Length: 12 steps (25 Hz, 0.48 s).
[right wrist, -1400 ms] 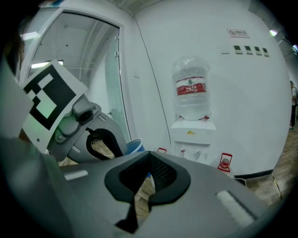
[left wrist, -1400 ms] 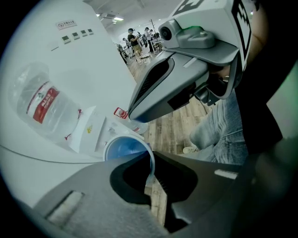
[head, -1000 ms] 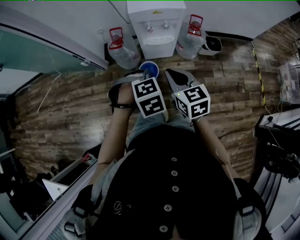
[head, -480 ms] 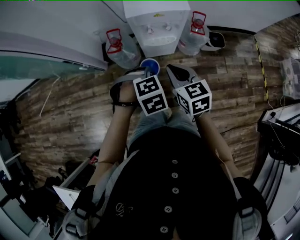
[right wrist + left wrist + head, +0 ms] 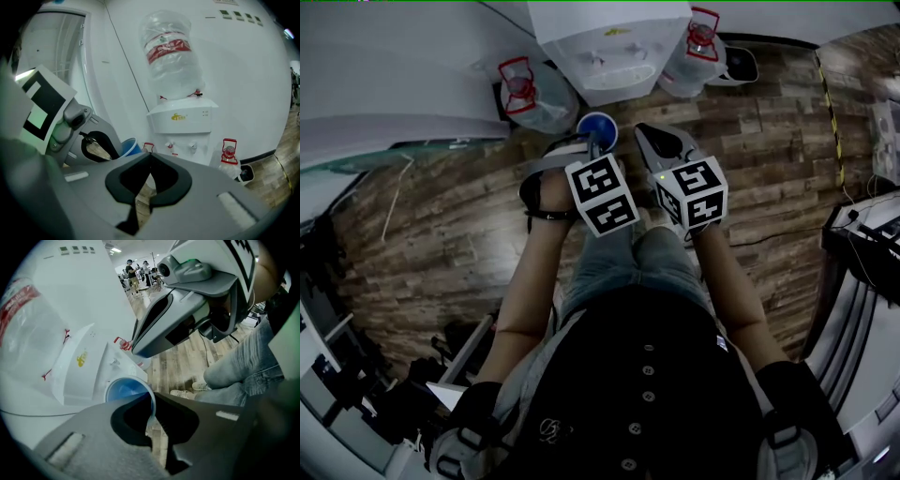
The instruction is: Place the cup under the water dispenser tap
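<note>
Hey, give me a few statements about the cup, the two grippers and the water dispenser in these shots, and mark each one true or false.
1. The left gripper is shut on the rim of the blue cup. True.
2. The right gripper holds a second cup. False: its jaws are together with nothing between them.
3. The cup stands under the tap of the water dispenser. False: it hangs in the left gripper, short of the dispenser.
4. A large water bottle sits upside down on top of the dispenser. True.
5. The floor is carpeted. False: it is wood planks.
</note>
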Tool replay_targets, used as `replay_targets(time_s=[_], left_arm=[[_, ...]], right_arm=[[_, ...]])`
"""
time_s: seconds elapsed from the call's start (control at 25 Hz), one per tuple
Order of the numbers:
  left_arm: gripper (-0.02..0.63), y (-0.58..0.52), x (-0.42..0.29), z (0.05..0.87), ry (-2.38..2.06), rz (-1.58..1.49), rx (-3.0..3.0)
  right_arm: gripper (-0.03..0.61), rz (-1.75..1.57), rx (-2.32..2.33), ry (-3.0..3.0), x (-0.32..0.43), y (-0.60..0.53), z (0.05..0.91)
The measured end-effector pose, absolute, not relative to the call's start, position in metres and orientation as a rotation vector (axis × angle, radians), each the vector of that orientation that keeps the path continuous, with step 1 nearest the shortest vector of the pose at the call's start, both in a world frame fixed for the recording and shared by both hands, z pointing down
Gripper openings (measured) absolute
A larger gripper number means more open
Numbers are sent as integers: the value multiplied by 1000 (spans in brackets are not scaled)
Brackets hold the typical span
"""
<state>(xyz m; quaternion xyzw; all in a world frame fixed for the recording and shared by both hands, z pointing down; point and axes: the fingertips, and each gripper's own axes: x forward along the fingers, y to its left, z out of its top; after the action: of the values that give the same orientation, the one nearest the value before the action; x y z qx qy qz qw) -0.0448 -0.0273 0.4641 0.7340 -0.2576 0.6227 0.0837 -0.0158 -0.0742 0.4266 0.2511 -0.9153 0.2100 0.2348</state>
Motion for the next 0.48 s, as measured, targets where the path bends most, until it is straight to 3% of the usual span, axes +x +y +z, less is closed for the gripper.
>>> replay_targets(time_s=[0.48], left_arm=[[14,-63,-59,535,-794,1875,2127]], right_arm=[[0,596,671,-2471,-39,-118,496]])
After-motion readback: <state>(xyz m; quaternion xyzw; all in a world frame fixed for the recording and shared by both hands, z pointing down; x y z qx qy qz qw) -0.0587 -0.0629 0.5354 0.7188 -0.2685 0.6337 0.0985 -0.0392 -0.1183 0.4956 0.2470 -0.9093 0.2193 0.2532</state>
